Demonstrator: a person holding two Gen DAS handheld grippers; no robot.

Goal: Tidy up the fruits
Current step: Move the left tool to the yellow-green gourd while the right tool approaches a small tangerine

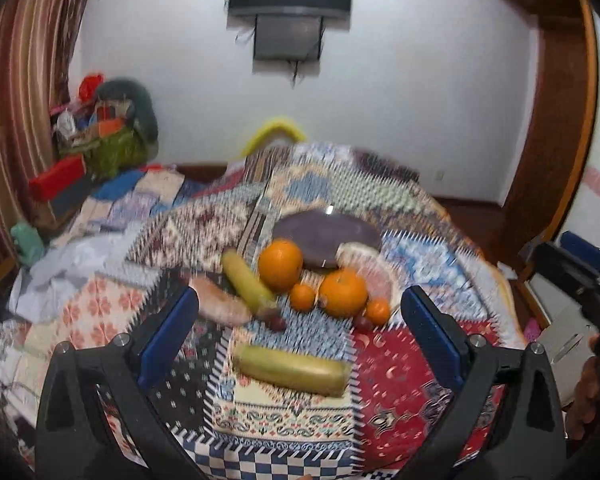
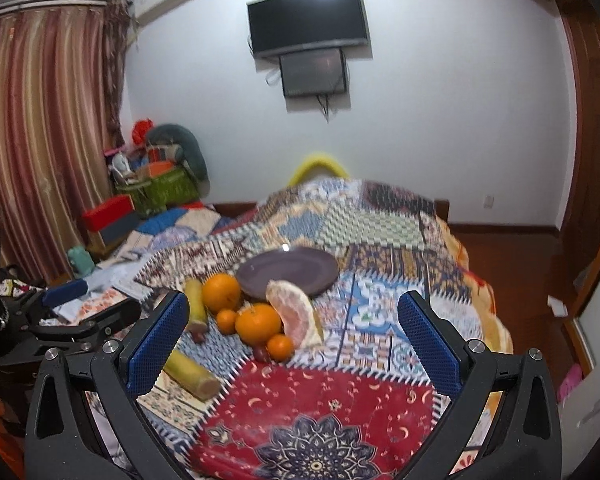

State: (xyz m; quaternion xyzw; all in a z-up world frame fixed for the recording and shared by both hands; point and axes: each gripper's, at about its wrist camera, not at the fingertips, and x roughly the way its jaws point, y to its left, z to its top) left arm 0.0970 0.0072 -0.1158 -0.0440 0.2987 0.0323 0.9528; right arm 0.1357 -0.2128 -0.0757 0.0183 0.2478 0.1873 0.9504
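Note:
A purple plate [image 1: 328,234] [image 2: 287,271] lies empty on the patchwork quilt. In front of it lie two large oranges [image 1: 281,265] [image 2: 221,291], two small oranges [image 1: 302,297] [image 2: 227,321], a pomelo wedge [image 1: 370,270] [image 2: 296,312], grapes [image 1: 276,322] [image 2: 261,353], a sweet potato [image 1: 220,300] and two yellow-green cane pieces [image 1: 292,369] [image 2: 191,374]. My left gripper [image 1: 300,336] is open and empty, with the near cane piece between its fingers. My right gripper [image 2: 292,340] is open and empty, just short of the fruit pile.
The quilt [image 2: 332,404] covers a bed. A cluttered green basket [image 2: 160,190] and a red box [image 1: 56,178] stand at the left by striped curtains. A TV [image 2: 308,20] hangs on the far wall. The left gripper shows in the right view [image 2: 80,308].

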